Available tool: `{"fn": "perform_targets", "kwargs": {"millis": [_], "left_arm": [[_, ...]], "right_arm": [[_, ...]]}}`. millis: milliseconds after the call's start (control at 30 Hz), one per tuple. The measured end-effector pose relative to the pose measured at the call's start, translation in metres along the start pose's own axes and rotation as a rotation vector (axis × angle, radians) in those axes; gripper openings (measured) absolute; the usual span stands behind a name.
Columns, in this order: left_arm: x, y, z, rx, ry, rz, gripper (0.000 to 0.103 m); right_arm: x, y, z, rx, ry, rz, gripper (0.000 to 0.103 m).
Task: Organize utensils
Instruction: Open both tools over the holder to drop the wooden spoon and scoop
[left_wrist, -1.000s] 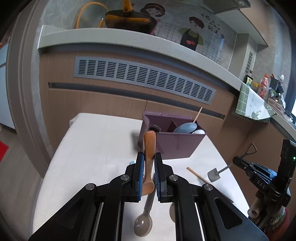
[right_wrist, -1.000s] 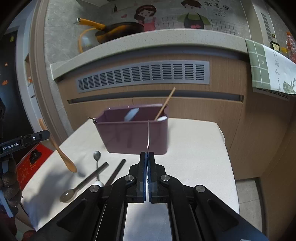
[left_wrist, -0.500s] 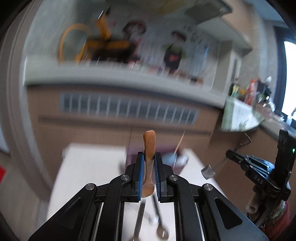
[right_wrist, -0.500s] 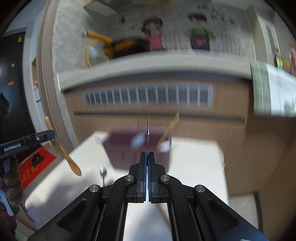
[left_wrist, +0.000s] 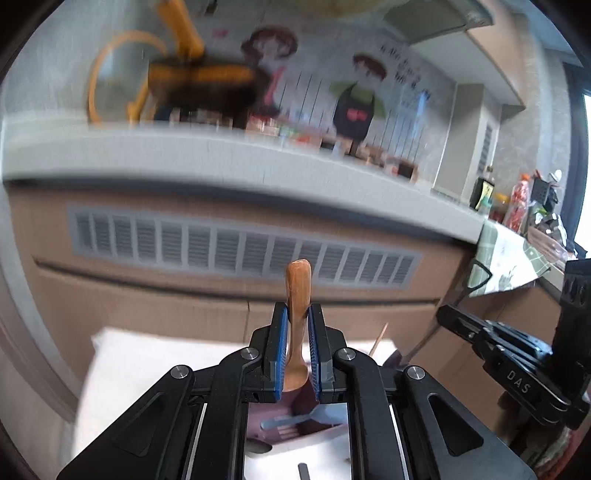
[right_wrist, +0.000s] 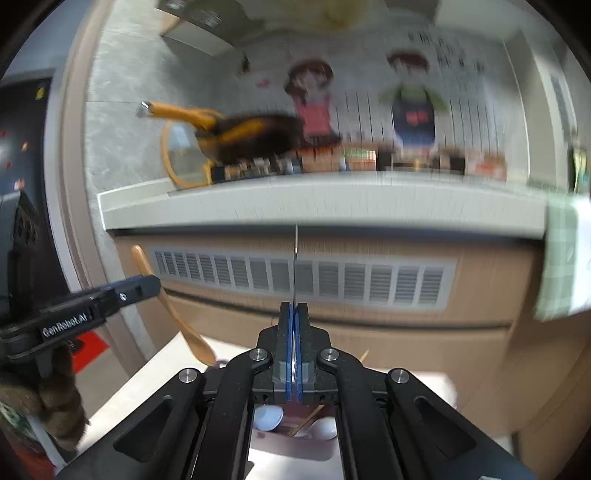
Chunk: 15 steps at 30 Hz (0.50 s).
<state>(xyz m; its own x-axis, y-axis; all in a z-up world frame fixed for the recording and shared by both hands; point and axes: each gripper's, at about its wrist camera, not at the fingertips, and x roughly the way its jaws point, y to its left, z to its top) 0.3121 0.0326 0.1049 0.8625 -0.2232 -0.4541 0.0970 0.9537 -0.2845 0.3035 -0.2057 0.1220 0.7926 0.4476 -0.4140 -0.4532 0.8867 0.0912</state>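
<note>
- left gripper (left_wrist: 297, 321) clamps wooden spoon (left_wrist: 297, 291), purple box (left_wrist: 295, 424) below it
- right gripper (right_wrist: 294, 317) pinches thin metal handle (right_wrist: 295, 258)
- counter (left_wrist: 221, 158) ahead, blurred

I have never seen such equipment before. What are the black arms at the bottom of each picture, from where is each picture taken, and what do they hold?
There is no robot here. A person holds a hand tool with a two-finger claw in each hand, and a wide-angle camera on each tool looks forward along its fingers.

One picture is from the left tool. The left claw is shut on a wooden spoon, handle end pointing up. The right tool shows at that picture's right edge.

The other picture is from the right tool. The right claw is shut on a thin metal utensil, seen only edge-on. The wooden spoon appears again at the left.

Below the claws is a white table with a purple organizer box already holding some utensils. Behind is a blurred kitchen counter.
</note>
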Motion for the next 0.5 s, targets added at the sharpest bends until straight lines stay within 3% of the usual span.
{"fn": "perform_targets", "kwargs": {"millis": [200,300,400,500], "left_arm": [[0.042,0.014,-0.028,-0.041,0.095,-0.034,0.012],[0.051,0.018,-0.035,-0.051,0.126,-0.086,0.023],[0.045,0.019,-0.038,-0.055,0.121,-0.110,0.034],[0.022,0.022,-0.037,-0.072,0.079,-0.113,0.034]], "right_arm": [[0.049,-0.012,-0.036,0.058,0.124,0.020,0.001],[0.070,-0.020,-0.053,0.101,0.197,0.040,0.007],[0.080,-0.026,-0.065,0.138,0.253,0.054,0.013],[0.073,-0.028,-0.072,0.124,0.240,0.024,0.015]]}}
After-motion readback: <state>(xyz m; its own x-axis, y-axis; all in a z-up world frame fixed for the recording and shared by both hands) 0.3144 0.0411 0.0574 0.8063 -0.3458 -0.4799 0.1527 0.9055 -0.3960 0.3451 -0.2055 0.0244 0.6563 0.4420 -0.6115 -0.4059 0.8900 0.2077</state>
